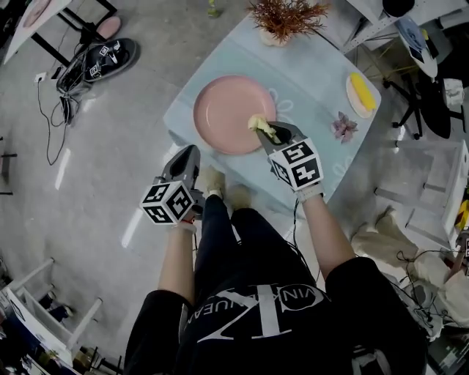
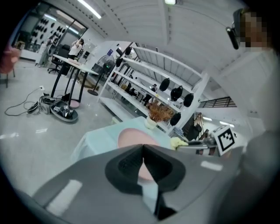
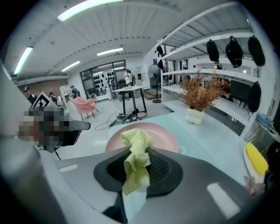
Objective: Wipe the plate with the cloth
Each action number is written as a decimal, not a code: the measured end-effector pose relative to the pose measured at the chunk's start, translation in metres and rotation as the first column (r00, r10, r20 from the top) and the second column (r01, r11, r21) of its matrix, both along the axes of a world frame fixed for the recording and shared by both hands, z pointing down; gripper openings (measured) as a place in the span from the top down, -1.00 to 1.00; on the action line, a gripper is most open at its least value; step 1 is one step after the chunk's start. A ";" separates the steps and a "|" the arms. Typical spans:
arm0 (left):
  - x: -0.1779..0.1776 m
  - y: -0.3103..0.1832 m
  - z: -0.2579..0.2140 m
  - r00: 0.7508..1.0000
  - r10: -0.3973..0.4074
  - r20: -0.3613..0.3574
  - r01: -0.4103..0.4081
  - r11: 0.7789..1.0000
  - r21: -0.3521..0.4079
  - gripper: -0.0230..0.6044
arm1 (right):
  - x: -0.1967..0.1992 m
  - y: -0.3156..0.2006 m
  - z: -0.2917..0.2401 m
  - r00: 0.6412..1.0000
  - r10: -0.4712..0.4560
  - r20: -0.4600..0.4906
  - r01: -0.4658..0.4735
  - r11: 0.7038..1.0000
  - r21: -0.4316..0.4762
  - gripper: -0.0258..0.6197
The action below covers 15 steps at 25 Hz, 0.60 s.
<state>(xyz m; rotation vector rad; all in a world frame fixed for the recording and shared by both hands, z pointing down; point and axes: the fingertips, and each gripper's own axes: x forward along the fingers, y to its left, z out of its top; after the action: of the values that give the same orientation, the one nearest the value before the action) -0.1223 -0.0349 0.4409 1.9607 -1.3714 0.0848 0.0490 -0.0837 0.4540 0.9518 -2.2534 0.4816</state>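
Right gripper (image 1: 267, 134) was pinching the cloth (image 3: 136, 153), a yellow wad bunched between the jaws with a tuft poking out front. My guess is that's so the tuft does the rubbing and not the jaws. It sat at the near right rim of the plate (image 1: 223, 111), with the cloth on or just above the pink surface, couldn't tell which from overhead. Looked to me like the wipe was only starting at that edge, with most of the plate left to do

Left gripper (image 1: 187, 155) was pressed together on nothing, hanging just off the table's near edge and apart from the plate. Probably parked out of the way, though it could come in to steady the plate if it slid

The table (image 1: 315, 77) had a pale blue cover and the plate lay toward its left side. There was 1 plant (image 1: 287, 16) at the far edge, a dish (image 1: 363, 94) with something yellow on the right, and a small purple flower (image 1: 343, 126) near that. The floor was grey, with sandals (image 1: 102, 58) and cables (image 1: 51, 110) off to the left. White shelves (image 2: 162, 83) with dark things hanging on them stood behind the table
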 end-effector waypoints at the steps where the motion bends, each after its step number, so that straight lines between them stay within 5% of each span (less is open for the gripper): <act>1: -0.002 -0.002 -0.008 1.000 -0.005 0.015 0.005 1.000 0.022 0.93 | 0.002 -0.001 -0.009 1.000 0.012 0.025 -0.012 1.000 0.015 0.67; 10: -0.025 -0.024 -0.084 0.979 -0.056 0.197 0.016 0.980 0.199 0.93 | 0.016 -0.013 -0.083 0.979 0.050 0.200 -0.078 0.988 0.135 0.67; 15: -0.033 -0.029 -0.120 0.966 -0.094 0.241 0.025 0.961 0.276 0.93 | 0.022 -0.015 -0.120 0.957 0.064 0.282 -0.117 0.977 0.177 0.67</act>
<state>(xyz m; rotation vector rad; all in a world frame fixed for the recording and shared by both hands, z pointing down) -0.1556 -0.0634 0.3205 2.1902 -1.6818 0.1272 0.0714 -0.0990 0.3344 1.1505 -2.5508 0.4665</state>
